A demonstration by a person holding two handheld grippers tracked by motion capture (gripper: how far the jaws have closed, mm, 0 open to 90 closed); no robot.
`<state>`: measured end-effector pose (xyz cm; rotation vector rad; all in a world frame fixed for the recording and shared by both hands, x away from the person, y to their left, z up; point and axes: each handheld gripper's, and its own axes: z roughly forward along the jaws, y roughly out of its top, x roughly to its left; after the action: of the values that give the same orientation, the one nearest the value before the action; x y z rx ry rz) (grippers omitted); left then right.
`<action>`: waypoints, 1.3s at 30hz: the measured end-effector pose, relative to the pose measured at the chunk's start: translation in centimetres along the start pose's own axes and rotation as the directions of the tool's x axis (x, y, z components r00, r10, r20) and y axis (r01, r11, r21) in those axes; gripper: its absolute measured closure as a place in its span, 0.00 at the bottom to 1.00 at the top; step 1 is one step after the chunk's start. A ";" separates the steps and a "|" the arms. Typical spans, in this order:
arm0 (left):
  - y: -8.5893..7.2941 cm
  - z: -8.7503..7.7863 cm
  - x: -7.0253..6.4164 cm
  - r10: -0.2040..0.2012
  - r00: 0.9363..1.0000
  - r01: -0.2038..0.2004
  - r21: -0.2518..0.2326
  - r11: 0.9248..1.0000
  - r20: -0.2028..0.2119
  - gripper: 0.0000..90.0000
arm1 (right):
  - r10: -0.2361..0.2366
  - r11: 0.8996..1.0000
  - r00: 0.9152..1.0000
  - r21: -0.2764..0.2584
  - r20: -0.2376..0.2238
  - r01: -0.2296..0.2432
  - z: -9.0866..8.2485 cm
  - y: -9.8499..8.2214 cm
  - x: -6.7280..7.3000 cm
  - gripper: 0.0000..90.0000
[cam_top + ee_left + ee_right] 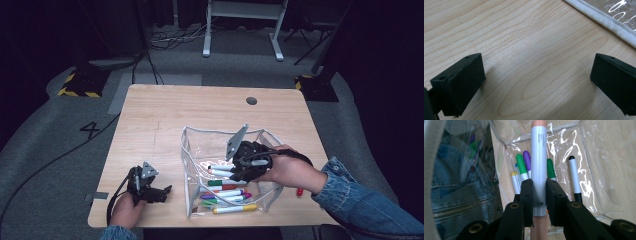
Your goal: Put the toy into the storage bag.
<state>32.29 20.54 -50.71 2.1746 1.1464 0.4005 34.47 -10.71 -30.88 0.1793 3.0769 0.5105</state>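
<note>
A clear plastic pouch (186,165) with white trim stands open on the wooden table (160,120), right of centre. Several coloured markers (230,194) lie inside it. My right gripper (239,170) reaches into the pouch from the right. In the right gripper view it (539,192) is shut on a white marker with a peach cap (538,157), above green (521,165), purple, yellow and black markers on the pouch floor. My left gripper (164,194) rests near the table's front left, open, left of the pouch. The left gripper view has its jaws (536,82) wide apart over bare wood, the pouch's trimmed edge (604,20) at top right.
A small red thing (300,191) lies on the table under the right wrist. A grey round cap (251,100) sits near the table's far edge. Beyond the table stand a white desk frame (240,10) and cables on the grey floor.
</note>
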 end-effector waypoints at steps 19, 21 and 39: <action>0.0 0.0 0.0 0.000 1.000 0.000 0.000 1.000 0.000 0.00 | -0.033 0.978 0.999 0.205 -0.024 0.037 5.7 1.4 0.1 0.85; 0.0 0.0 0.0 -0.001 1.000 0.001 0.002 1.000 -0.001 0.00 | -0.043 0.975 0.999 0.218 -0.025 0.047 6.2 1.4 0.1 0.85; 0.0 0.0 0.0 0.006 1.000 -0.006 -0.001 1.000 -0.007 0.00 | 0.010 1.000 0.998 0.004 0.069 -0.010 2.3 0.9 -1.0 0.56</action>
<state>32.34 20.56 -50.68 2.1780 1.1439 0.4111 35.62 -9.20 -32.80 0.2082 3.0116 0.4873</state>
